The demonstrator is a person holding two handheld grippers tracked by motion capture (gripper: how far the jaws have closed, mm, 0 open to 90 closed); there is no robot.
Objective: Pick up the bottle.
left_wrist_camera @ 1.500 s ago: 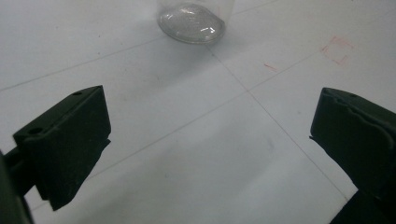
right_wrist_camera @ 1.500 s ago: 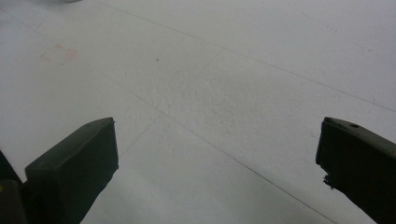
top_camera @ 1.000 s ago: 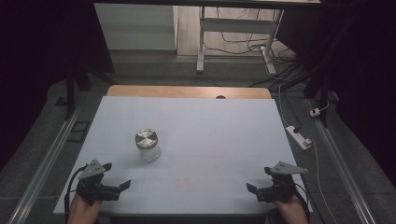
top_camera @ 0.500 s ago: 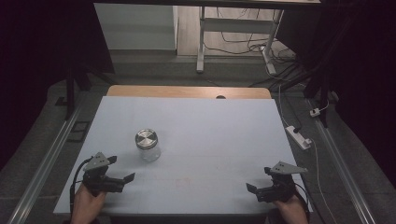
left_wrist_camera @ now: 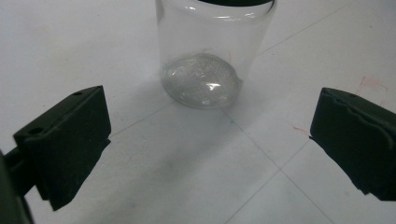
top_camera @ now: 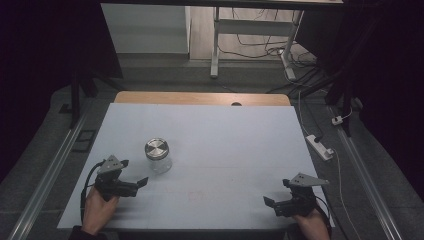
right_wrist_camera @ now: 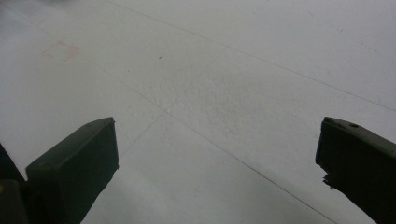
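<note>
Left gripper (top_camera: pixel 131 175) sat lower left of the high view, jaws spread wide, jar (top_camera: pixel 158 155) just up-right of it, upright on the tabletop (top_camera: pixel 240 140), untouched. Best approach looked level and centred, closing on the glass body below the metal lid (top_camera: pixel 156 148). Right gripper (top_camera: pixel 274 200) was lower right, jaws spread, empty.

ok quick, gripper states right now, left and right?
Left gripper: open, holding nothing, jaws spread and aimed at the glass jar, not touching it.
Right gripper: open, holding nothing, over the bare table.
</note>
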